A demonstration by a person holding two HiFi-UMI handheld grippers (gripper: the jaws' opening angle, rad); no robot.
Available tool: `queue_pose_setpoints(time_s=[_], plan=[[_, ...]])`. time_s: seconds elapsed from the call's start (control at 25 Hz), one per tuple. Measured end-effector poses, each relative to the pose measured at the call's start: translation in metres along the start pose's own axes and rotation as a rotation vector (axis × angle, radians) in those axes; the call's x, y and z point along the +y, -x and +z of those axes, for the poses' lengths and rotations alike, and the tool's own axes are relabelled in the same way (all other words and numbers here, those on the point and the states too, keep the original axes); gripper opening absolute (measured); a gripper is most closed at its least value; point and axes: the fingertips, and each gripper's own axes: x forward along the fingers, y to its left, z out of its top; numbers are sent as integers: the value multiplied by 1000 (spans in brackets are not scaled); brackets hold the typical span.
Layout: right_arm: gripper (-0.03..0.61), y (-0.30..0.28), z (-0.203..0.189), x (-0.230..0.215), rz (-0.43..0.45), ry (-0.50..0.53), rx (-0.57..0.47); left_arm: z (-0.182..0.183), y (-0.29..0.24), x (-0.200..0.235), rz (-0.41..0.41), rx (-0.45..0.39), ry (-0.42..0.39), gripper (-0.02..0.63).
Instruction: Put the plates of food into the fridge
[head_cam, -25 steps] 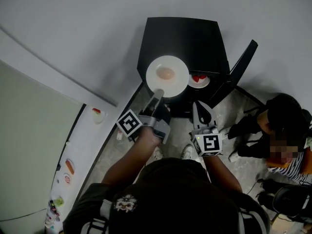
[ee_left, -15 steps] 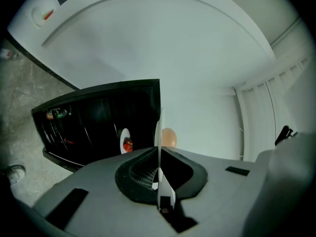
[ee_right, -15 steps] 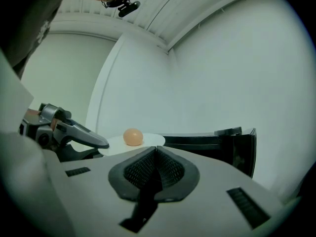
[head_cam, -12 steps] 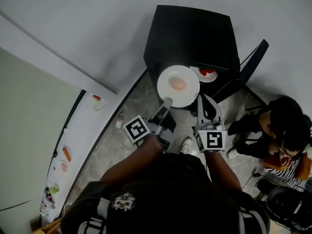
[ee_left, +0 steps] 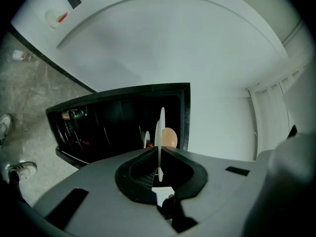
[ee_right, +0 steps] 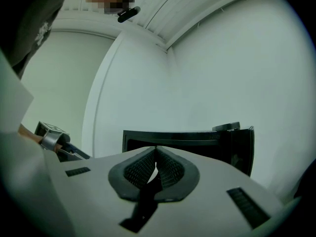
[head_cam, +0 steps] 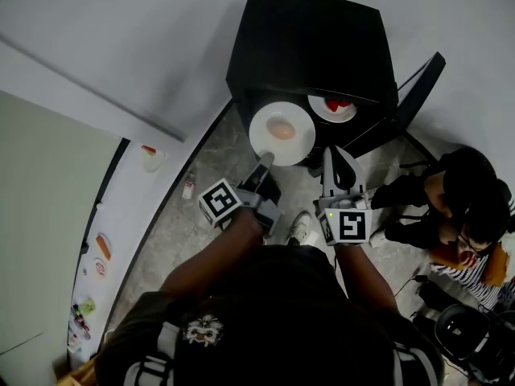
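The left gripper is clamping its jaws on the near rim of a plate and holding it level in front of the open fridge, at the upper middle of the head view. Pale orange food is sitting in the middle of the plate. In the left gripper view the plate is showing edge-on between the jaws, with the food just right of it and the dark fridge behind.

The right gripper is hanging just right of the plate with its jaws pressed together on nothing; its own view is showing the pads meeting and only the fridge beyond. A second plate with red food is already lying inside the fridge, on the right. The door is standing open at the right.

The step in hand looks like loading this plate. Next it likely needs sliding in level to the free spot left of the second plate, without tipping the food or knocking the shelf edge, before the jaws are let go
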Motion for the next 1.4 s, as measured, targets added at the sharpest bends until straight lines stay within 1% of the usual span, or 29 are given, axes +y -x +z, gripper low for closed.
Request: queue_pose_setpoints(time_s=[0.32,0.44,0.52,0.64,0.76,0.88,1.0,1.16,1.28,1.4], plan=[[26,2,-18,-8,-1,15,45,25,-23,28,29,-35,-7,34],[26,1,-24,-12,1,28,64,29,-34,33,29,-40,8,34],[26,0,-26,-14,1,23,67,34,-41,37,24,-51,26,34],[26,-2,-24,-15,-2,-1,63,42,-50,42,21,-73,22,34],[26,-6,-20,-15,-7,-23,52,46,-58,44,28,-76,5,34],[26,-7,-25,-18,-7,-25,63,48,-64,47,32,-80,-4,34],[25,-7,-36,-21,2,-12,93,51,-70,51,35,-87,0,34],[26,-10,-42,-27,2,-12,108,55,-82,53,37,-94,8,34],[25,-12,-48,-31,-6,-18,137,59,-91,55,40,-98,11,34],[26,-15,-46,-33,-4,-17,120,63,-99,56,42,-102,11,34]])
